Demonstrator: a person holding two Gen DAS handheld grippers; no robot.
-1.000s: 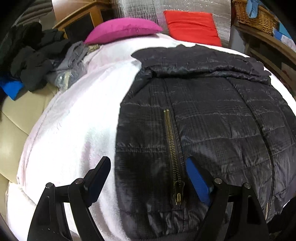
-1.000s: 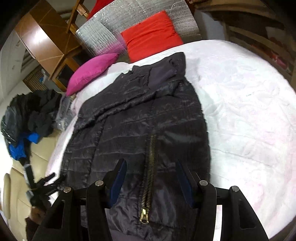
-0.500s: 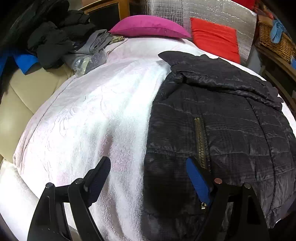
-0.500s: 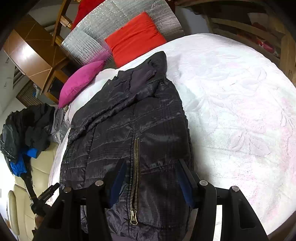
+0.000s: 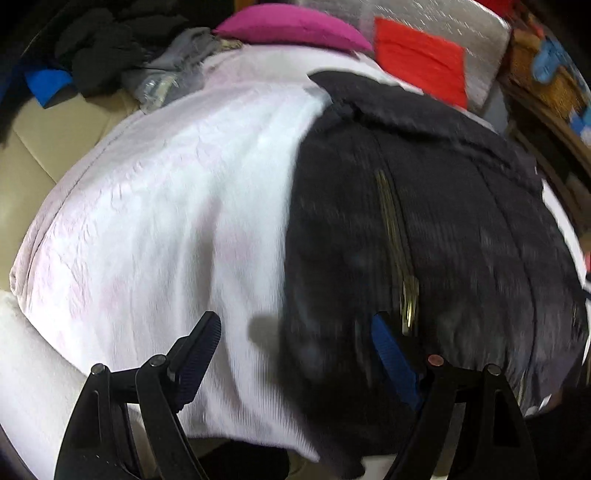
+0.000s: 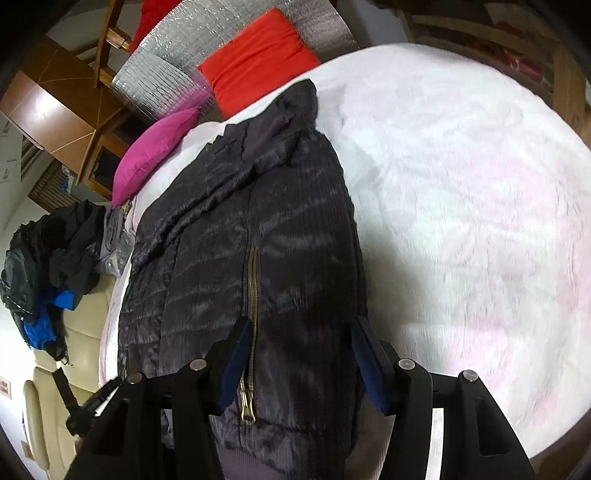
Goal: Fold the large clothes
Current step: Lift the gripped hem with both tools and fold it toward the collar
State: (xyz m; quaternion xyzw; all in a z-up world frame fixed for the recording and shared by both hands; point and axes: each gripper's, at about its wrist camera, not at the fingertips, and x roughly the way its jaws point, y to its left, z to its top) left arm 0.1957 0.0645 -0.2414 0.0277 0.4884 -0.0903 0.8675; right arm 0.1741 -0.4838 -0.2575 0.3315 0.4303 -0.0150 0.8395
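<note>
A black quilted jacket [image 5: 443, 229] lies flat on a white bedspread [image 5: 166, 203], collar away from me, with a brass pocket zipper [image 5: 393, 236] near each side. My left gripper [image 5: 295, 339] hovers open over the jacket's near left edge, with one finger over the bedspread and the blue-padded one over the fabric. In the right wrist view the jacket [image 6: 221, 258] fills the centre-left. My right gripper [image 6: 301, 343] stands open above its near right edge, straddling the strip between the zipper [image 6: 253, 295] and the edge. Neither gripper's pads press on the cloth.
A magenta pillow [image 5: 295, 26] and a red cushion [image 5: 421, 62] lean against a silver mat [image 6: 162, 70] at the far end. Dark clothes [image 5: 99, 55] are heaped on a beige sofa [image 5: 55, 133] to the left. A wicker basket [image 5: 539, 74] stands far right. White bedspread [image 6: 461, 203] spreads right of the jacket.
The left gripper has slid leftward to the jacket's left edge and sunk a little. The right gripper has shifted toward the jacket's right edge and come lower. Both stay open.
</note>
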